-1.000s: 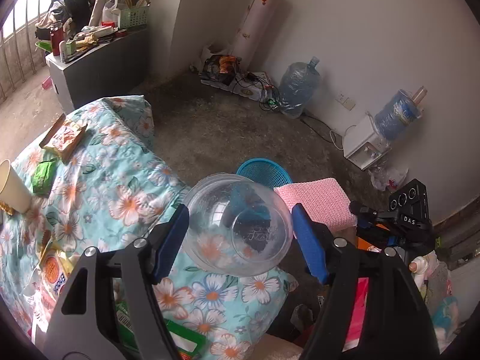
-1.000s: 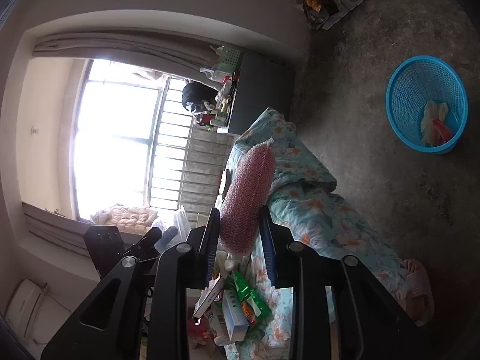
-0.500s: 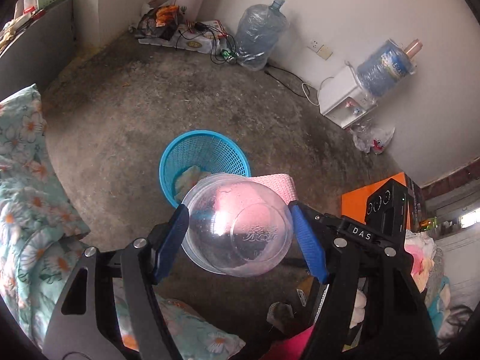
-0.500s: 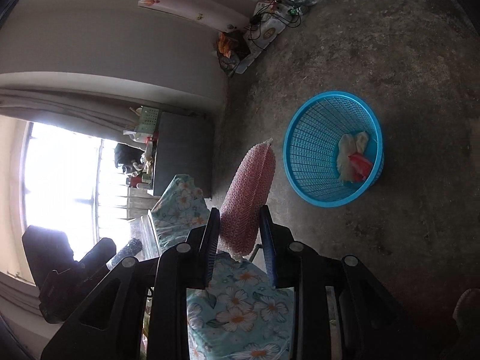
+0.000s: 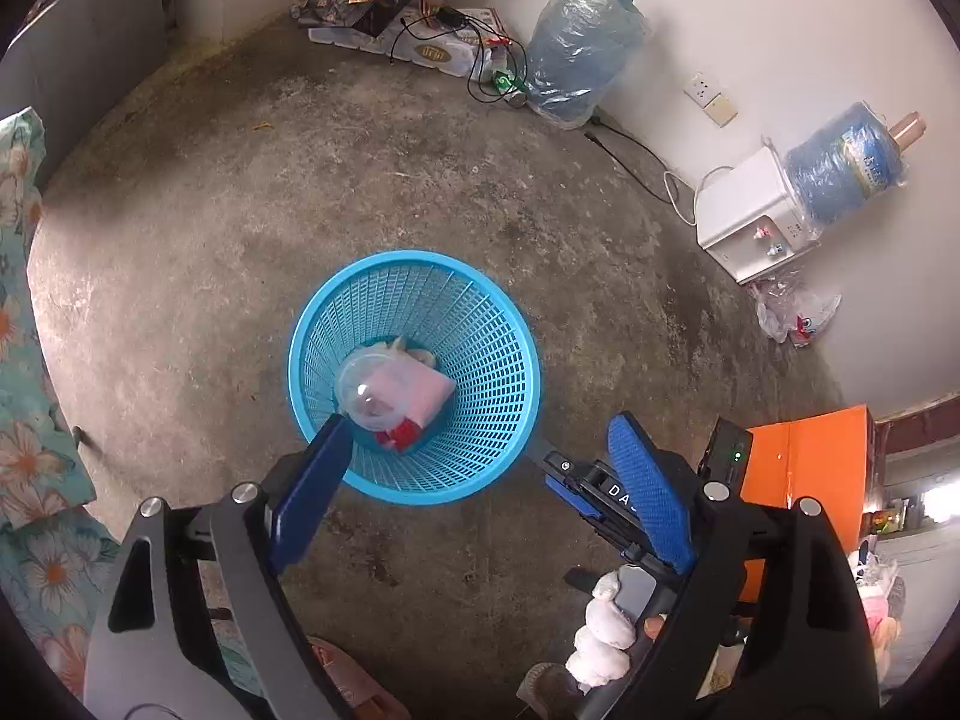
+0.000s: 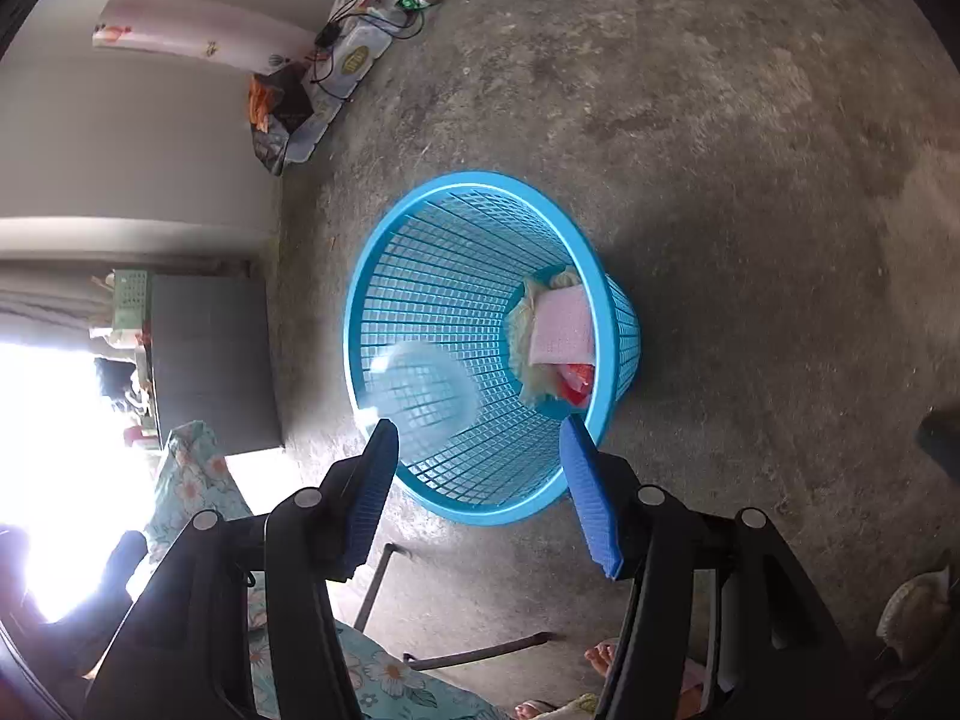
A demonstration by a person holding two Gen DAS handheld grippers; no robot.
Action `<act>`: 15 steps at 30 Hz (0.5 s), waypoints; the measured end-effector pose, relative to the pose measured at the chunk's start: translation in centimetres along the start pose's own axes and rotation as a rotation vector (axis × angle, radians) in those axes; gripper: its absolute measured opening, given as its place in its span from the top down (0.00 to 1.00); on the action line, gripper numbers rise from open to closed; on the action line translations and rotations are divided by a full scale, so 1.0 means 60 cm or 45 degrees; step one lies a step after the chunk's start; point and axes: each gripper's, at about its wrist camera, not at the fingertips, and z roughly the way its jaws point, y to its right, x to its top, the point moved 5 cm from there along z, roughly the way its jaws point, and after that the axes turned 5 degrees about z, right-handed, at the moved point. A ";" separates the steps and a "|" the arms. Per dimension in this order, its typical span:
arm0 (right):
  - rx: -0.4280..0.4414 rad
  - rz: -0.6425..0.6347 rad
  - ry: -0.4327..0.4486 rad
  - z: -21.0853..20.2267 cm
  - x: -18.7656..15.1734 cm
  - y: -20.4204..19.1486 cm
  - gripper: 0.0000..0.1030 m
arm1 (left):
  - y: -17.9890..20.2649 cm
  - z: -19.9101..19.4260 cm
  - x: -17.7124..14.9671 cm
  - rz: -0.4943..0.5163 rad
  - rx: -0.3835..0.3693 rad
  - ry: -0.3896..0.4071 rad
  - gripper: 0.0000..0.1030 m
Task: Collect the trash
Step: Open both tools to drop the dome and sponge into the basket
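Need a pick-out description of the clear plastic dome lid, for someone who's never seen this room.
Find the blue mesh basket standing alone on the bare concrete floor. Look down inside it, at the trash at the bottom. The clear dome lid is the round see-through piece lying over the pink foam sheet, beside a red scrap; it is the only transparent item in there.

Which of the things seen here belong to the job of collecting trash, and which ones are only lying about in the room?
Belonging to the job:
- blue basket
- clear plastic lid, inside the basket
- pink foam sheet, inside the basket
- left claw and right claw, both opening with nothing between them

Only lying about:
- water bottle
- white dispenser
- orange box
- plastic bag
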 end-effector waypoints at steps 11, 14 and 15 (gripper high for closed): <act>0.005 -0.246 0.140 -0.078 -0.065 -0.056 0.47 | -0.015 -0.134 -0.029 0.072 -0.056 0.168 0.20; -0.035 -0.505 0.250 -0.125 -0.113 -0.133 0.47 | -0.006 -0.193 -0.058 0.151 -0.051 0.198 0.21; -0.039 -0.586 0.287 -0.143 -0.133 -0.159 0.45 | -0.005 -0.215 -0.069 0.174 -0.046 0.207 0.21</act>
